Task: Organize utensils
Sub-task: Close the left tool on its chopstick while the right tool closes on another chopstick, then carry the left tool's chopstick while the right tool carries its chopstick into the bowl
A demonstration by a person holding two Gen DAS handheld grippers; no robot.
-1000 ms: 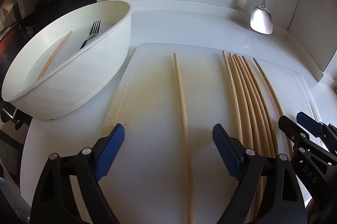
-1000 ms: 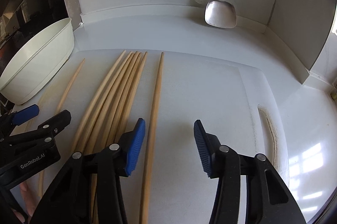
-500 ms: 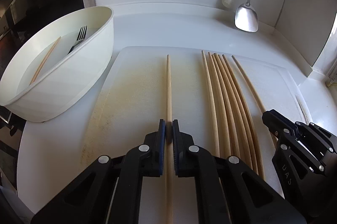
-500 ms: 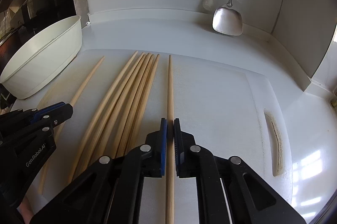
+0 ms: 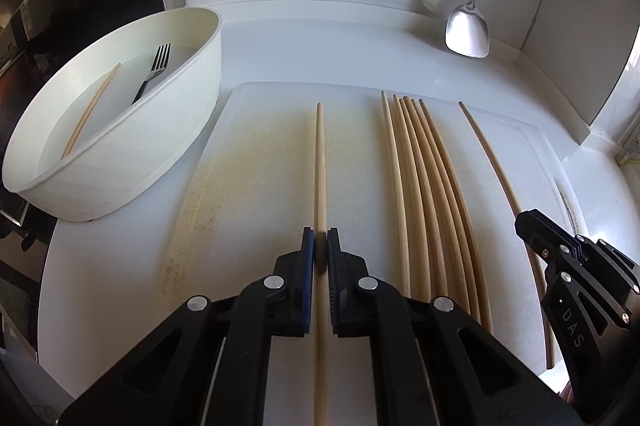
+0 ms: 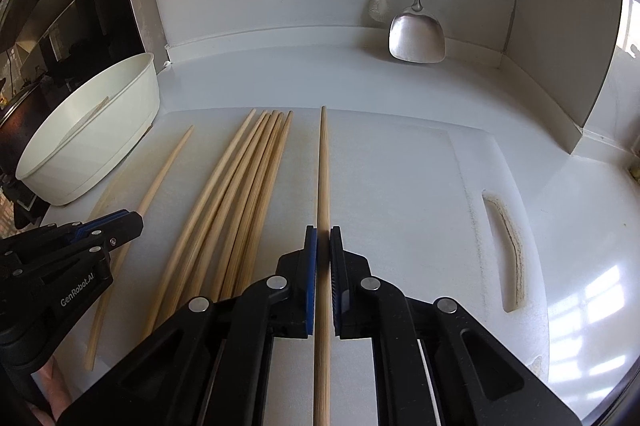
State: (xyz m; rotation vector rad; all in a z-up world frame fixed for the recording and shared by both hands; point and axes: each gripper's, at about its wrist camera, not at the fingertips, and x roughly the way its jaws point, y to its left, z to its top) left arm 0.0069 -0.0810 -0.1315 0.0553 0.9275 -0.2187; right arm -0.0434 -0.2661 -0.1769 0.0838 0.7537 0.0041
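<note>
The right gripper (image 6: 323, 240) pinches a single chopstick (image 6: 322, 166) lying on the white cutting board (image 6: 400, 186). Left of it lies a bundle of chopsticks (image 6: 248, 186); further left, the left gripper (image 6: 120, 222) clamps another chopstick (image 6: 168, 166) beside a white tub (image 6: 100, 142)

Wooden chopsticks all lie flat, lengthwise on the white cutting board (image 5: 260, 130): left single chopstick (image 5: 320, 162), a bundle of five (image 5: 424, 162) touching, right single chopstick (image 6: 323, 162). Another chopstick (image 5: 92, 108) and a fork (image 5: 154, 70) sit in the white tub (image 5: 168, 146).
</note>
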